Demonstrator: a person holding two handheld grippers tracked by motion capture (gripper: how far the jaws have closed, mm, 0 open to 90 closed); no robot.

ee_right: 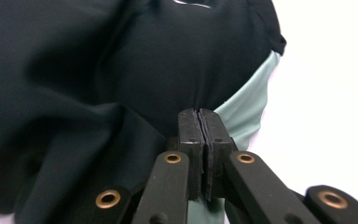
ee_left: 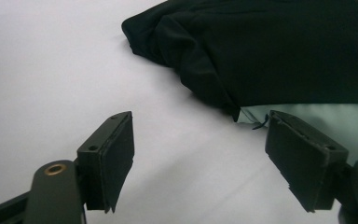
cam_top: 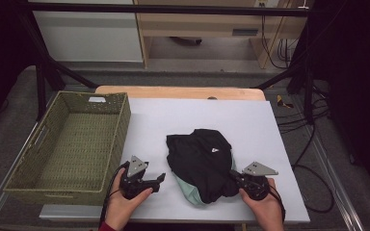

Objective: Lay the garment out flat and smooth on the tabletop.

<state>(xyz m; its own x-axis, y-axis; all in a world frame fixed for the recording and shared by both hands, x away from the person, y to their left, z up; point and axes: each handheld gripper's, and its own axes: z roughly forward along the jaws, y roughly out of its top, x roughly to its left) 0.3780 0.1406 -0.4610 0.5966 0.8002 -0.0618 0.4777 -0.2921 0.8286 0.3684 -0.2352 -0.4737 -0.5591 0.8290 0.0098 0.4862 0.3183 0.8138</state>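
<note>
right gripper (ee_right: pixel 199 122): fingers pinched tight on black garment (cam_top: pixel 203 161) edge, probably to anchor or lift it | left gripper (ee_left: pixel 200 154): fingers wide apart, holding nothing, garment's mint lining just past them | wicker basket (cam_top: pixel 38 185) beside, likely the destination

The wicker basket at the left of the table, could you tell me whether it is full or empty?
Empty. The high view looks straight into the wicker basket, and only its bare woven floor shows; the black garment lies outside it on the table.

Left hand-held gripper (ee_left: pixel 199 154) agape; right (ee_right: pixel 204 140) (clamped).
</note>
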